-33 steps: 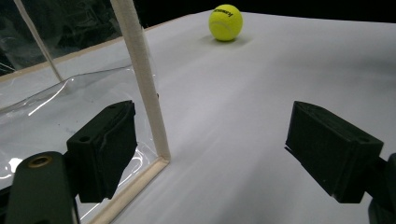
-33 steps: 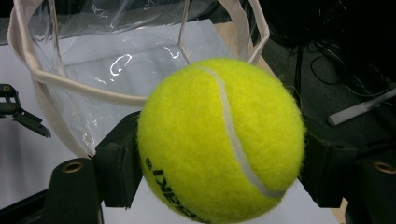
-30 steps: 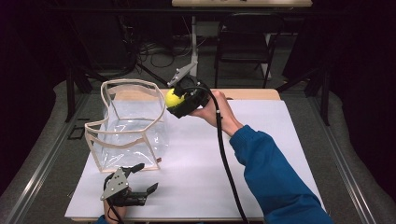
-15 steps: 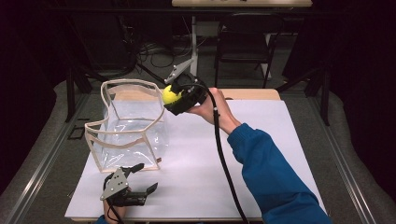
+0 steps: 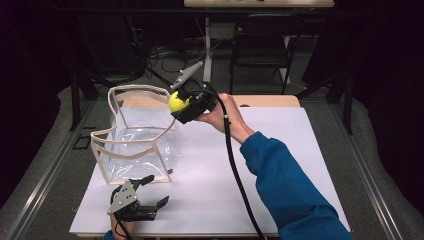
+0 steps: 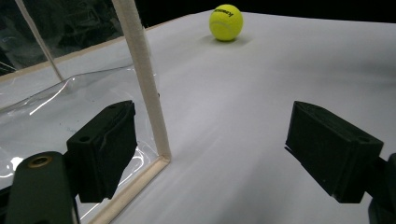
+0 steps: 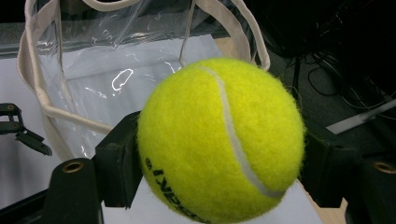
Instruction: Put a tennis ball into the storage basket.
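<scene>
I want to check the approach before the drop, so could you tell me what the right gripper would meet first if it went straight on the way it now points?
Probably the clear bag: the right gripper, shut on the tennis ball, points at its open, cream-trimmed rim. Depth is hard to judge, so it might meet the rim or pass into the opening.

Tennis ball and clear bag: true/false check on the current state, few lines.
1. The right tongs are shut on the yellow tennis ball. True.
2. The ball already lies inside the clear bag. False: it is held up in the air near the bag's rim.
3. The left tongs are open with nothing between them. True.
4. The bag lies flat on the white table. False: it stands upright, mouth open.
</scene>
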A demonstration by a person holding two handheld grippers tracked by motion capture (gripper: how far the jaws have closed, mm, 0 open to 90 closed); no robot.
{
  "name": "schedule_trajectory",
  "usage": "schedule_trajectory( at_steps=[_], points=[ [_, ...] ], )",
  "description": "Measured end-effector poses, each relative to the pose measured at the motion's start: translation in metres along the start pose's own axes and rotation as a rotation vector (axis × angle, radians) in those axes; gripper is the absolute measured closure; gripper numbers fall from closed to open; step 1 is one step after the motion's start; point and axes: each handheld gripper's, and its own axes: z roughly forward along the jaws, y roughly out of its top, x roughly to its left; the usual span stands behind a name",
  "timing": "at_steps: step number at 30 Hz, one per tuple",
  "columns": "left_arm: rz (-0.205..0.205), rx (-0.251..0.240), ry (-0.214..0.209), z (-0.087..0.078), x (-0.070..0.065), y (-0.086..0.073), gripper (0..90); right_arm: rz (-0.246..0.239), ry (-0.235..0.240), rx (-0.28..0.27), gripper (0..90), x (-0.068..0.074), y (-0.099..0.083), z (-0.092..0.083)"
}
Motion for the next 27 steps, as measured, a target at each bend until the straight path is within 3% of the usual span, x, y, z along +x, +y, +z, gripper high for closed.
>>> schedule_trajectory(
  at_steps=[27],
  points=[
    [0.002, 0.000, -0.002, 0.001, 0.000, 0.000, 15.8, -0.005, 0.002, -0.034, 26.2, 0.002, 0.021, 0.004]
  ],
)
